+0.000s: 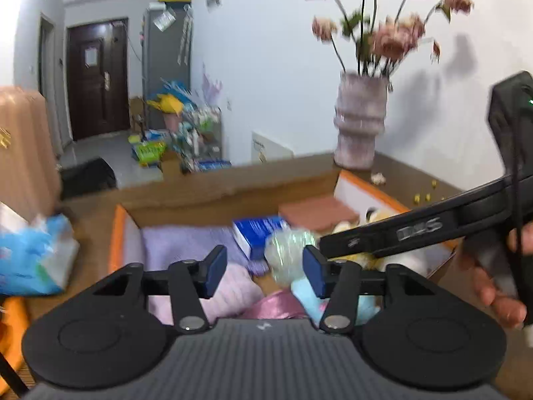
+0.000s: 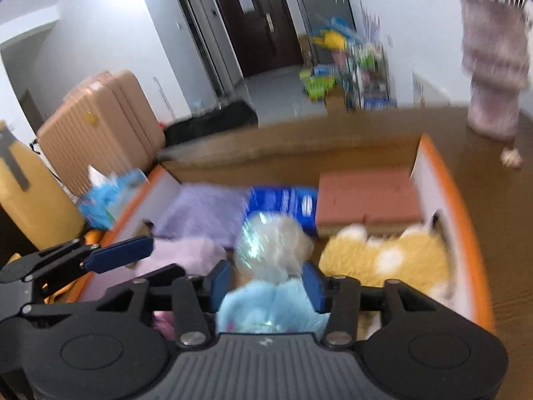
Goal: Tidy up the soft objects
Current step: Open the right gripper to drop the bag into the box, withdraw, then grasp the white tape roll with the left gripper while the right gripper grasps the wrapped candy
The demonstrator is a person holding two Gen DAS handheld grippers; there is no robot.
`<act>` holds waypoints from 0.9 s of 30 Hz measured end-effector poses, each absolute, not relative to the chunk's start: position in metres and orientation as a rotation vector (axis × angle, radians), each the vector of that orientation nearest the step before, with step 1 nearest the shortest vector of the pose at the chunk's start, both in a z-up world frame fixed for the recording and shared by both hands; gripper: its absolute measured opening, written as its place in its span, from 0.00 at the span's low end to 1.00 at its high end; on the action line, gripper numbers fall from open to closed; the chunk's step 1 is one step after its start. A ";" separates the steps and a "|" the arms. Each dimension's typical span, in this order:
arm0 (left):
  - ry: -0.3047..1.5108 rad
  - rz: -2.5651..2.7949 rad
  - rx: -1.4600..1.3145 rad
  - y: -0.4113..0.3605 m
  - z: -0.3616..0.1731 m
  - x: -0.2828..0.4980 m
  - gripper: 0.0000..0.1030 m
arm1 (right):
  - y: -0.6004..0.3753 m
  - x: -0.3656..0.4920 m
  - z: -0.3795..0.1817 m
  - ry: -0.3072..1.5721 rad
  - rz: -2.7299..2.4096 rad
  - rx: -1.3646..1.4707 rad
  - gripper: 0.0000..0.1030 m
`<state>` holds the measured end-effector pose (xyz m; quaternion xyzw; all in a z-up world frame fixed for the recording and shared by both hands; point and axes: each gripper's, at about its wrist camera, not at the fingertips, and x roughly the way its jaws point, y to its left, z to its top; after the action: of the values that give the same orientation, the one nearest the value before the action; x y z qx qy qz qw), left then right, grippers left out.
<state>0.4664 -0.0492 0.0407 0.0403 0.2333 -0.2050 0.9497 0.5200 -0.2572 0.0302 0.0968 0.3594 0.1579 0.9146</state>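
An open cardboard box with an orange rim [image 2: 446,180] holds soft things: a purple towel [image 2: 203,210], a blue pack [image 2: 286,203], a reddish folded cloth [image 2: 366,200], a yellow plush [image 2: 399,260], a pink cloth [image 1: 230,290], a light blue plush [image 2: 266,306] and a plush in clear wrap [image 2: 269,250]. My left gripper [image 1: 265,271] is open over the pink cloth, with the wrapped plush [image 1: 288,253] just ahead of its right pad. My right gripper [image 2: 266,283] is open, with the blue plush lying low between its pads.
A pink vase [image 1: 359,123] of flowers stands on the brown table [image 2: 483,233] behind the box. A blue tissue pack [image 1: 33,256] lies left of the box, with a tan suitcase [image 2: 100,126] beyond. A hand [image 1: 499,296] holds the other tool's black body [image 1: 416,230] at the right.
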 end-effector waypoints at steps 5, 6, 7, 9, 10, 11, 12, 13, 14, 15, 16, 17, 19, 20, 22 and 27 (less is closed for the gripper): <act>0.427 -0.300 0.068 -0.029 0.088 0.406 0.74 | -0.275 0.460 0.092 0.612 0.306 0.127 0.73; 0.415 -0.270 0.077 -0.026 0.095 0.391 0.75 | -0.280 0.446 0.102 0.588 0.290 0.107 0.75; 0.397 -0.242 0.083 -0.023 0.100 0.375 0.76 | -0.284 0.428 0.112 0.555 0.277 0.077 0.80; 0.365 -0.186 0.077 -0.017 0.107 0.338 0.85 | -0.292 0.396 0.124 0.496 0.255 0.036 0.82; 0.354 -0.171 0.070 -0.015 0.107 0.321 0.87 | -0.296 0.378 0.128 0.467 0.245 0.017 0.82; 0.343 -0.155 0.059 -0.012 0.105 0.298 0.89 | -0.300 0.362 0.129 0.445 0.240 0.004 0.82; 0.331 -0.153 0.056 -0.011 0.102 0.280 0.90 | -0.303 0.344 0.129 0.422 0.232 -0.005 0.82; 0.317 -0.159 0.063 -0.010 0.097 0.257 0.90 | -0.304 0.327 0.127 0.401 0.226 -0.011 0.82; 0.308 -0.156 0.062 -0.009 0.092 0.238 0.92 | -0.307 0.307 0.123 0.376 0.227 -0.020 0.83; 0.303 -0.155 0.057 -0.009 0.086 0.219 0.94 | -0.309 0.288 0.117 0.356 0.226 -0.026 0.83; 0.300 -0.160 0.049 -0.007 0.081 0.202 0.94 | -0.310 0.271 0.112 0.342 0.222 -0.031 0.83; 0.306 -0.157 0.031 -0.006 0.074 0.184 0.95 | -0.308 0.249 0.102 0.328 0.219 -0.041 0.83; 0.328 -0.144 0.003 -0.004 0.059 0.151 0.95 | -0.303 0.211 0.083 0.307 0.194 -0.086 0.83; 0.341 -0.131 -0.005 -0.003 0.050 0.132 0.97 | -0.299 0.192 0.072 0.300 0.176 -0.118 0.84; 0.349 -0.127 0.001 0.001 0.038 0.107 0.98 | -0.297 0.156 0.052 0.298 0.117 -0.142 0.84; 0.324 -0.101 0.058 0.000 0.040 0.086 0.98 | -0.300 0.113 0.028 0.385 0.204 -0.032 0.83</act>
<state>0.0864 0.0003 0.0403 0.0291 0.1612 -0.0504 0.9852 0.1129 -0.3002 0.0285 -0.0161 0.1907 0.1010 0.9763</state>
